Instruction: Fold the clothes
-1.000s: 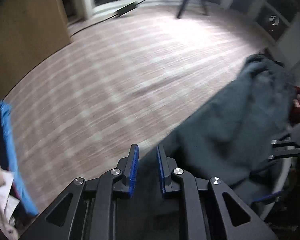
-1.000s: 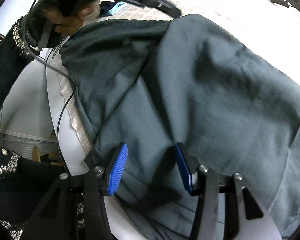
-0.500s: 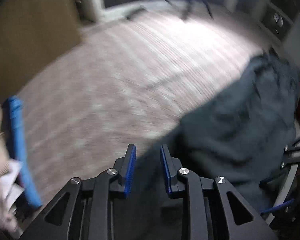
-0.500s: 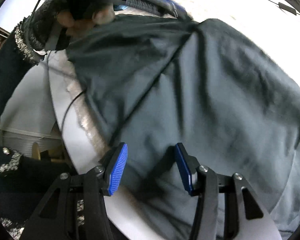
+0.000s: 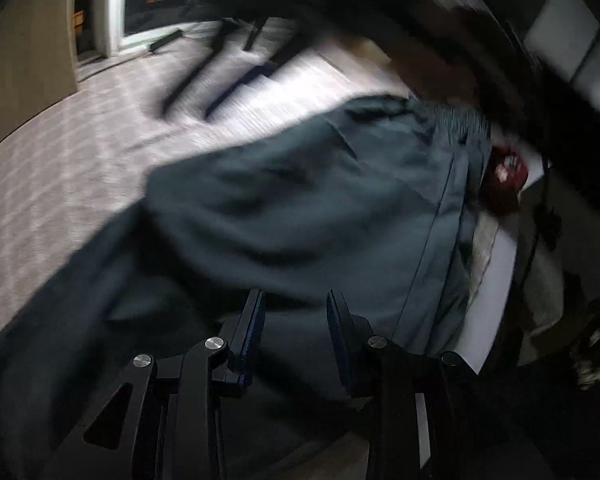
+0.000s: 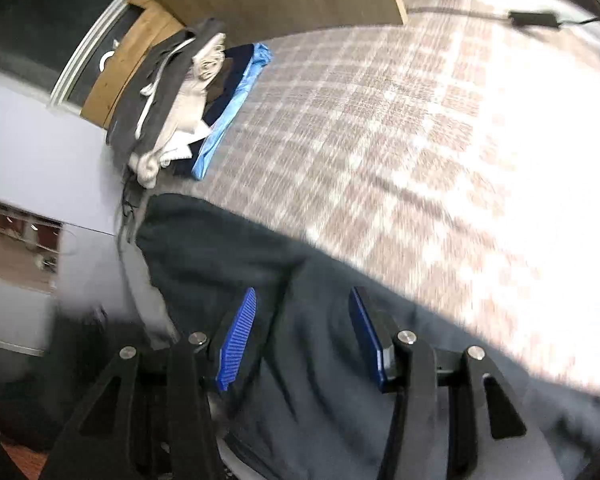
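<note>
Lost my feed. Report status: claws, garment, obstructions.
Left claw just opening, nothing pinched. Right claw open above dark grey garment, no grip. Garment spread on plaid surface. Clothes pile off to the side, clear.

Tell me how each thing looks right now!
Dark grey-green garment: spread out, creased, not folded neatly yet.
Left gripper: fingers just opening, apart, over the garment.
Right gripper: fingers apart over the garment.
Pile of clothes: stacked, untidy.
Red item: too blurred to tell.
</note>
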`<state>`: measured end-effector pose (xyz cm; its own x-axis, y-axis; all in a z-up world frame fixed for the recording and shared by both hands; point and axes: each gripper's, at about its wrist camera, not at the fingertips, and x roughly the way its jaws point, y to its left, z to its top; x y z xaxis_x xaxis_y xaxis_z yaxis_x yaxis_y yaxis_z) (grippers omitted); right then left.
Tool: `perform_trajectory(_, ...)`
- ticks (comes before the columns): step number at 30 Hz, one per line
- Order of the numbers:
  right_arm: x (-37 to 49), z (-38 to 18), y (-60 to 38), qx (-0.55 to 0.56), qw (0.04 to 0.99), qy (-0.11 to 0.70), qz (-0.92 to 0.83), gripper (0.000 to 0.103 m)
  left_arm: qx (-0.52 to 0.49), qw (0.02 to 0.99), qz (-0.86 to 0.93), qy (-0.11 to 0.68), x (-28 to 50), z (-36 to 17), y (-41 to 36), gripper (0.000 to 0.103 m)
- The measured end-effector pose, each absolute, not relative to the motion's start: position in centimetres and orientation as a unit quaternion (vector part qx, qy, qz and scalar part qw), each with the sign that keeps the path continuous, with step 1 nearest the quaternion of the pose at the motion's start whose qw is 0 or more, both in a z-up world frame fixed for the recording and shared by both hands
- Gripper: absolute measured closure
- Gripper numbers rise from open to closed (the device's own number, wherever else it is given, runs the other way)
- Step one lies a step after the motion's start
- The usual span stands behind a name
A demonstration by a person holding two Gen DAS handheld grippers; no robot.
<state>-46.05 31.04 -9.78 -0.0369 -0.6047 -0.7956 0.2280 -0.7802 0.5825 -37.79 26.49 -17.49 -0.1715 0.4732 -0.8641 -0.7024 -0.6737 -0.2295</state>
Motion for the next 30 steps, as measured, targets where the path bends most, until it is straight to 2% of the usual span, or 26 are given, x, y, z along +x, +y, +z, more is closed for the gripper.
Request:
perform_trajectory(4,-49.2,-12.7,29.3,0.68,0.306,-0.127,-0.655,0.054,-0.517,0.369,0.747,0.194,-36.5,-19.7,29.0,0.073)
perform_trajectory(6,-49.6,-13.6,28.1,0.697,0.319,-0.1,-0.634,0.054,-0.515,0.372,0.746,0.2,-36.4,-19.6,29.3,0.068)
perform_trajectory(12,-48.9,-14.0,23.9,0.723,0.378,0.006,-0.577,0.054,-0.523,0.373,0.742,0.193,-37.0,-19.5,29.7,0.066)
perform_trajectory(17,-48.1,-13.9,22.3,0.731,0.391,0.111,-0.548,0.054,-0.521,0.372,0.742,0.199,-37.0,-19.4,30.2,0.062)
perform_trajectory(18,-47.9,-14.1,21.9,0.731,0.398,0.116,-0.542,0.055,-0.52,0.372,0.743,0.199,-37.0,-19.4,30.3,0.061)
perform_trajectory(20,-47.6,-14.6,20.7,0.735,0.424,0.103,-0.519,0.066,-0.517,0.371,0.744,0.202,-36.9,-19.3,30.6,0.058)
perform_trajectory(25,-49.3,-13.9,20.1,0.7,0.418,0.054,-0.577,0.066,-0.51,0.372,0.743,0.224,-36.4,-19.3,31.4,0.053)
perform_trajectory(30,-49.2,-12.0,22.6,0.674,0.349,0.116,-0.64,0.064,-0.513,0.372,0.741,0.222,-36.5,-19.1,31.7,0.052)
